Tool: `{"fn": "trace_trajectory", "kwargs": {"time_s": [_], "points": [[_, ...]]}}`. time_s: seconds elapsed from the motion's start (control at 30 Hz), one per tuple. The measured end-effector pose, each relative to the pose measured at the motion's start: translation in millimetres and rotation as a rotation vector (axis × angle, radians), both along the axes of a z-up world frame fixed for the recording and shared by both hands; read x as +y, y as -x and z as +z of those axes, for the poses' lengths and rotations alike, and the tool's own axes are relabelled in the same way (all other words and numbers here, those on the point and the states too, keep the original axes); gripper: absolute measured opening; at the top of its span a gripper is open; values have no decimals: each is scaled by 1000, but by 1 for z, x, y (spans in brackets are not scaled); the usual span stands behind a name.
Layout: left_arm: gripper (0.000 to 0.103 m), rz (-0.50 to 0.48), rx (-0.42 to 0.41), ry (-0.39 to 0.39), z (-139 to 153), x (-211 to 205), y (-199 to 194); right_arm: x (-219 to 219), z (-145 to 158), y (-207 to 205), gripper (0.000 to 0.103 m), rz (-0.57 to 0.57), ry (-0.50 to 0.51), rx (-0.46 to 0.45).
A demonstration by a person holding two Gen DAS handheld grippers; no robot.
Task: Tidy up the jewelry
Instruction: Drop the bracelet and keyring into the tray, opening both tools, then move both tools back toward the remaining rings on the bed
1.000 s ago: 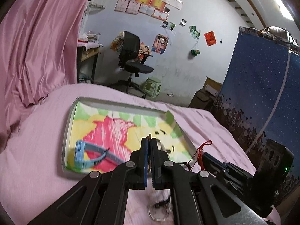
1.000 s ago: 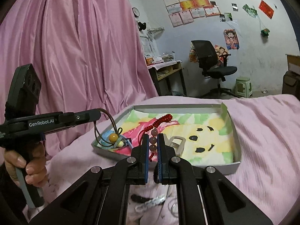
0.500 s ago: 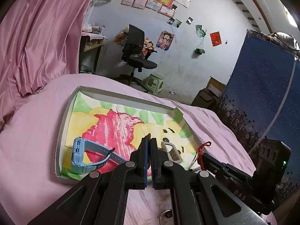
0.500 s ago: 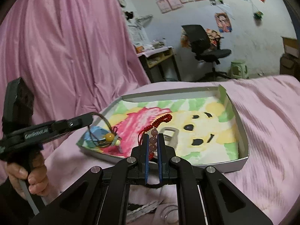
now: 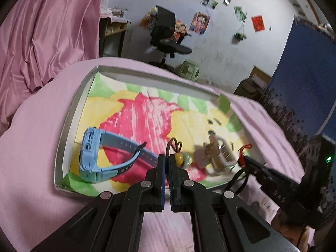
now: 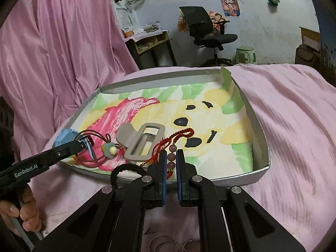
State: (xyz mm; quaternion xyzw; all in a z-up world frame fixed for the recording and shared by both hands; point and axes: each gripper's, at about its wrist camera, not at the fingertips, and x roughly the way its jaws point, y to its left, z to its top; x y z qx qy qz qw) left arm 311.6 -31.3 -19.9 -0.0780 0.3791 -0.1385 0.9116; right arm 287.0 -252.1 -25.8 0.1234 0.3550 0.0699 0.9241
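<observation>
A shallow grey tray (image 5: 66, 134) (image 6: 159, 80) with a bright painted lining lies on the pink bedcover. In it lie a blue watch (image 5: 92, 157) (image 6: 63, 137) and a beige hair clip (image 5: 212, 155) (image 6: 142, 141). My left gripper (image 5: 167, 157) (image 6: 80, 145) is shut on a brown cord pendant (image 5: 179, 159) (image 6: 111, 150), whose yellow bead rests on the lining beside the clip. My right gripper (image 6: 171, 154) (image 5: 243, 160) is shut on a pink-bead charm (image 6: 171, 157); its red knotted cord (image 6: 181, 134) trails onto the lining.
A black hair tie (image 6: 126, 170) lies at the tray's near edge beside my right fingers. Thin rings (image 6: 163, 244) lie on the bedcover below. A hand (image 6: 25, 216) holds the left handle. Pink curtain at left; a desk, office chair (image 6: 205, 29) and green stool stand behind.
Both grippers have moved forward and down over the tray's near edge. The pendant's bead, hanging before, now rests on the lining by the clip. The red cord now trails onto the lining.
</observation>
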Motion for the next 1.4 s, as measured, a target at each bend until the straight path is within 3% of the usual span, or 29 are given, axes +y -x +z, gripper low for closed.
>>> {"fn": "trace_trajectory", "kwargs": {"time_s": [0.07, 0.17, 0.23, 0.3, 0.37, 0.5, 0.6, 0.73, 0.87, 1.13, 1.4], "points": [[3, 5, 1, -10, 0, 0, 1, -1, 2, 2, 12, 0, 16, 5], [5, 7, 4, -22, 1, 0, 3, -2, 5, 6, 35, -1, 40, 1], [15, 12, 8, -32, 0, 1, 3, -3, 8, 10, 40, 0, 51, -6], [41, 17, 2, -20, 1, 3, 7, -2, 10, 13, 40, 5, 70, -10], [54, 29, -28, 3, 5, 7, 11, -2, 12, 17, 40, 4, 86, -23], [57, 56, -64, 6, 13, 11, 18, -2, 23, 30, 43, 4, 104, -90], [74, 81, -103, 0, 19, 13, 27, -1, 35, 46, 57, -5, 133, -173], [79, 86, -168, -23, 33, 11, 45, -3, 51, 71, 72, -26, 155, -284], [98, 124, -267, -64, 47, 9, 73, -7, 68, 98, 86, -49, 154, -376], [102, 123, -340, -124, 53, 1, 119, -10, 82, 149, 100, -59, 161, -432], [102, 97, -335, -139, 46, -1, 159, -16, 76, 179, 101, -43, 166, -393]]}}
